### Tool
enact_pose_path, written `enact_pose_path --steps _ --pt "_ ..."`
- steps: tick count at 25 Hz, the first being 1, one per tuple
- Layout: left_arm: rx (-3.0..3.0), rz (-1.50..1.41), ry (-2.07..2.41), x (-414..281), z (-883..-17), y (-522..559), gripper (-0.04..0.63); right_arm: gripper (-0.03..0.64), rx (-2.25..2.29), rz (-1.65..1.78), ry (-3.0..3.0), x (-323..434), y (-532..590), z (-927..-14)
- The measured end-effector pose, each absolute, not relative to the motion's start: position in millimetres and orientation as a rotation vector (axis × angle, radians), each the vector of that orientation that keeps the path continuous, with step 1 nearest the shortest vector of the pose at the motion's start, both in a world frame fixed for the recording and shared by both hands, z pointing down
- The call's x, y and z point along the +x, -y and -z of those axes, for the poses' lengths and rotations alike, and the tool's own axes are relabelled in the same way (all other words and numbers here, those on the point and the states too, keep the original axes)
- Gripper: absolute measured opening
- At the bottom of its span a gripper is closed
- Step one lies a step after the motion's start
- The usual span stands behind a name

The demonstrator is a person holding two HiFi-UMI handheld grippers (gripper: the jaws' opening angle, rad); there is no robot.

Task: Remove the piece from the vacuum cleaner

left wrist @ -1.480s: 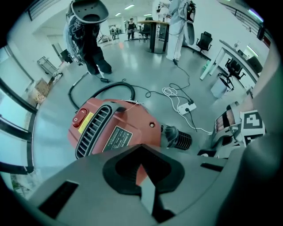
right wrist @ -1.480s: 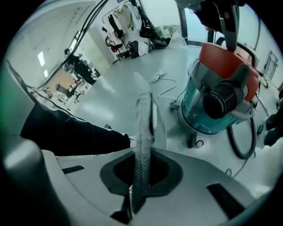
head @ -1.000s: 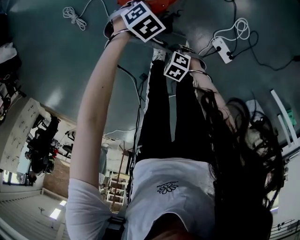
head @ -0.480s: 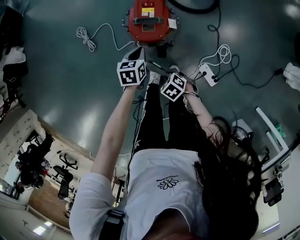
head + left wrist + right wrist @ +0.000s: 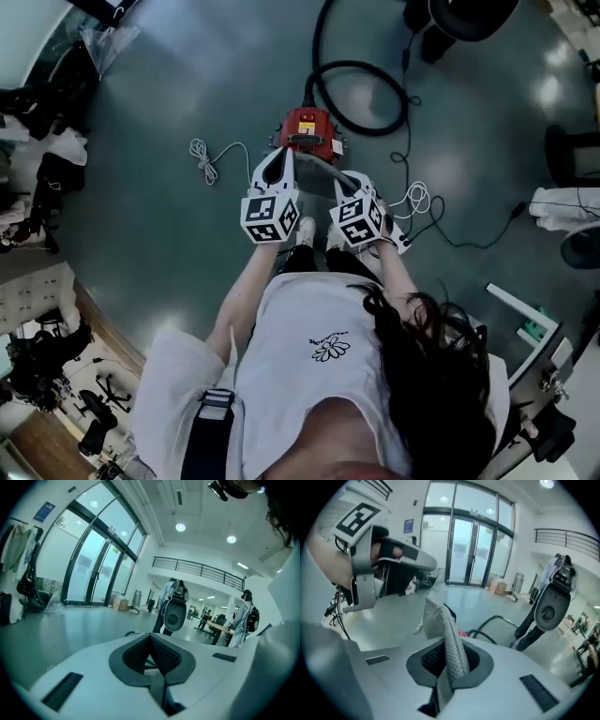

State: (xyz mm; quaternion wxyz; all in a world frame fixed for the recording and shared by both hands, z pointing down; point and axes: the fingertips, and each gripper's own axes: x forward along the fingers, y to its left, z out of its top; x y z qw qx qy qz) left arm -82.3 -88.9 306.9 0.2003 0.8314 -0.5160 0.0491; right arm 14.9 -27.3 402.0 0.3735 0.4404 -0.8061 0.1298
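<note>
The red vacuum cleaner [image 5: 306,131] sits on the floor ahead of the person's feet, its black hose [image 5: 366,94] looping behind it. My right gripper [image 5: 352,180] is shut on a flat grey mesh piece [image 5: 451,644], which stands up out of its jaws [image 5: 444,663]. In the head view the piece [image 5: 319,176] shows as a grey slab between the two grippers, above the vacuum. My left gripper [image 5: 279,156] is held beside it, apart from the piece. Its pads [image 5: 165,657] are closed together with nothing between them. The left gripper [image 5: 384,559] also shows at the upper left of the right gripper view.
A white coiled cable [image 5: 202,159] lies left of the vacuum. A power strip with cords [image 5: 401,234] lies at the right, and a white frame [image 5: 523,309] farther right. Clothes and bags [image 5: 47,150] sit at the left edge. An exercise machine [image 5: 551,602] stands beyond.
The person has risen from bending low over the vacuum to standing. Both grippers have come up and back from the vacuum, the right one with the grey piece in it.
</note>
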Motion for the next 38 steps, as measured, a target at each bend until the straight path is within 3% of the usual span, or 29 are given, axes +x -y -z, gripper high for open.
enact_pose_path --steps 6,14,22,38 --pt "2.52 0.111 1.53 -83 -198 92 0.002 0.025 1.364 0.049 2.262 9 68 -243" --pt "2.593 0.425 1.612 -111 -92 90 0.003 0.025 1.68 0.233 2.484 17 73 -94" --pt "2.665 0.369 1.561 -110 -82 87 0.002 0.025 1.826 0.069 2.479 39 85 -101" --pt "2.741 0.342 1.411 -72 -84 99 0.003 0.025 1.933 0.123 2.42 52 82 -91"
